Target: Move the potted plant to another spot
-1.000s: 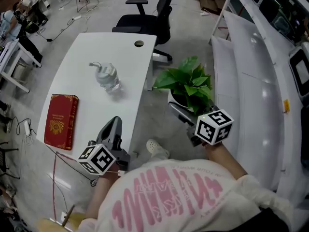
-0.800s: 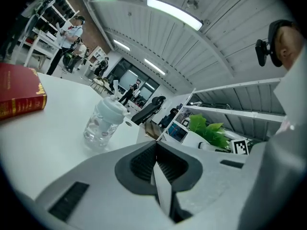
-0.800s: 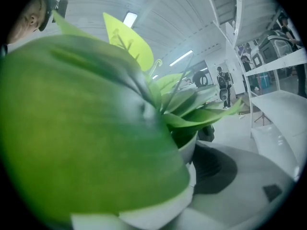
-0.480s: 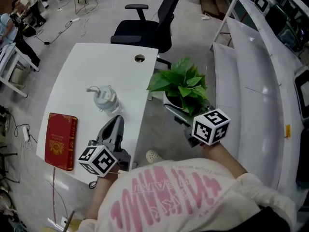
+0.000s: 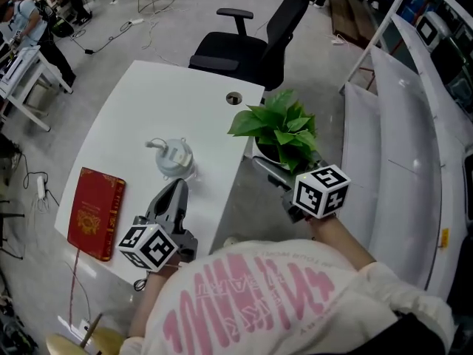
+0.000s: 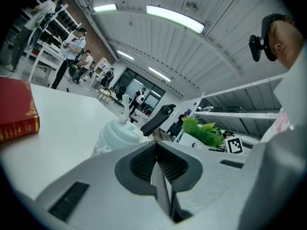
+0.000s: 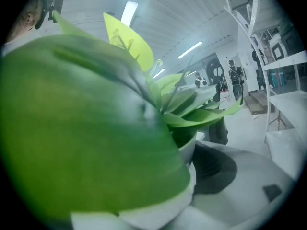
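Note:
The potted plant (image 5: pixel 277 128), green leaves in a white pot, hangs off the table's right edge above the floor. My right gripper (image 5: pixel 272 167) is shut on the pot's near rim. In the right gripper view the leaves (image 7: pixel 96 128) fill most of the picture, and the white pot (image 7: pixel 189 150) sits against one grey jaw. My left gripper (image 5: pixel 176 192) hovers over the white table (image 5: pixel 170 102) near its front edge, jaws shut on nothing. From the left gripper (image 6: pixel 156 147) view, the plant (image 6: pixel 206 131) shows beyond the table.
On the table stand a clear water bottle (image 5: pixel 174 159) (image 6: pixel 117 133) and a red book (image 5: pixel 96 211) (image 6: pixel 17 111). A black office chair (image 5: pixel 251 46) is behind the table. White shelving (image 5: pixel 399 139) runs along the right. People work at the far left.
The plant, still held by my right gripper, has come closer to the table's right edge. My left gripper has stayed shut in about the same place over the table.

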A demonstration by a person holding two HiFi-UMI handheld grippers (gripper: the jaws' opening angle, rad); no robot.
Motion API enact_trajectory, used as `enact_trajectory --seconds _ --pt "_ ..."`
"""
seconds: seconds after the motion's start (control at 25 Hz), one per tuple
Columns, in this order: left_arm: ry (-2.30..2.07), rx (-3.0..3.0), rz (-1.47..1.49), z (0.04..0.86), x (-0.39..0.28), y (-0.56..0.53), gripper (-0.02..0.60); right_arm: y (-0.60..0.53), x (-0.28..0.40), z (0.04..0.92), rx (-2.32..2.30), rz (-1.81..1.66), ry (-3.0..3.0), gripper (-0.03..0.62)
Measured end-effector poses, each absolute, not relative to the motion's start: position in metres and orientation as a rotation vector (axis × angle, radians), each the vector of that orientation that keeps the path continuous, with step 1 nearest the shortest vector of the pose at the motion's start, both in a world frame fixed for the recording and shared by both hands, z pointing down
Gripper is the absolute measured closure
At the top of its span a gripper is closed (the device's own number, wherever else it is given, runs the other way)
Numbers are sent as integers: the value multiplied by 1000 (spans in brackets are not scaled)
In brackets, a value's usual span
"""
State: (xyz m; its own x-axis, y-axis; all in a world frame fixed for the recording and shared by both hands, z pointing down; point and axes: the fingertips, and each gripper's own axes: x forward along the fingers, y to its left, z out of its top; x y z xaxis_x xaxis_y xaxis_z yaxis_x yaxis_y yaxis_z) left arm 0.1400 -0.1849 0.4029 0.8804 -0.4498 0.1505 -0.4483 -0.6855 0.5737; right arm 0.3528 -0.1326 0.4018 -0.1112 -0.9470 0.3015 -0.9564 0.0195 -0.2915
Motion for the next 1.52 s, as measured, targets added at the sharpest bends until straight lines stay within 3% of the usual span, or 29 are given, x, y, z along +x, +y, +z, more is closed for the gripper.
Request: enact_trajectory --seconds 0.6,1.52 --pt "-967 2295 -63 419 72 -208 578 -213 348 429 1922 675 -2264 85" --pt "-1403 2056 -229 409 30 -270 578 -364 330 460 1483 657 -2380 85"
